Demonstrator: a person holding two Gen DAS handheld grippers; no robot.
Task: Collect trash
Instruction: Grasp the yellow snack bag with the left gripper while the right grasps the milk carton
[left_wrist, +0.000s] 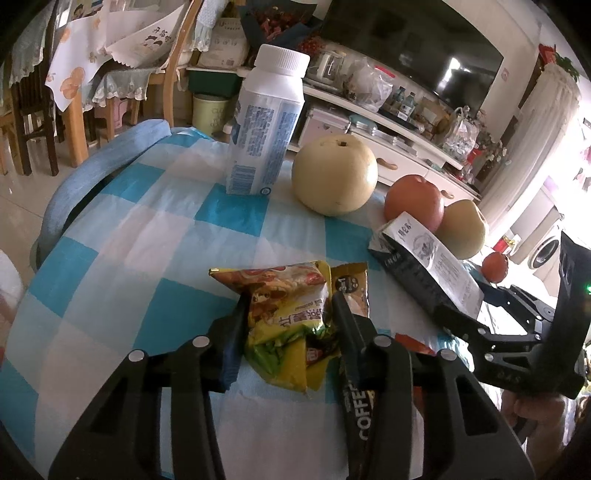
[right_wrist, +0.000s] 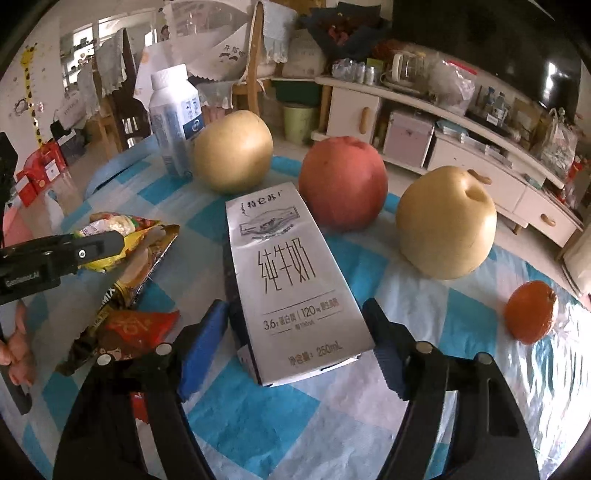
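A crumpled yellow snack wrapper (left_wrist: 286, 317) lies on the blue-and-white checked tablecloth (left_wrist: 147, 258). My left gripper (left_wrist: 290, 306) is shut on it, one finger on each side. A coffee sachet (left_wrist: 352, 291) lies under the right finger. A grey milk carton (right_wrist: 291, 280) lies flat on the cloth. My right gripper (right_wrist: 295, 317) is open, its fingers on both sides of the carton's near end, not touching. The carton also shows in the left wrist view (left_wrist: 424, 273). The wrapper shows in the right wrist view (right_wrist: 122, 236), with a red wrapper (right_wrist: 136, 328) nearby.
A white plastic bottle (left_wrist: 266, 125) stands at the back. Two yellow pears (right_wrist: 232, 151) (right_wrist: 447, 225), a red apple (right_wrist: 341, 182) and a small orange (right_wrist: 532, 310) sit behind and right of the carton. Chairs and a TV cabinet (right_wrist: 461, 122) stand beyond the table.
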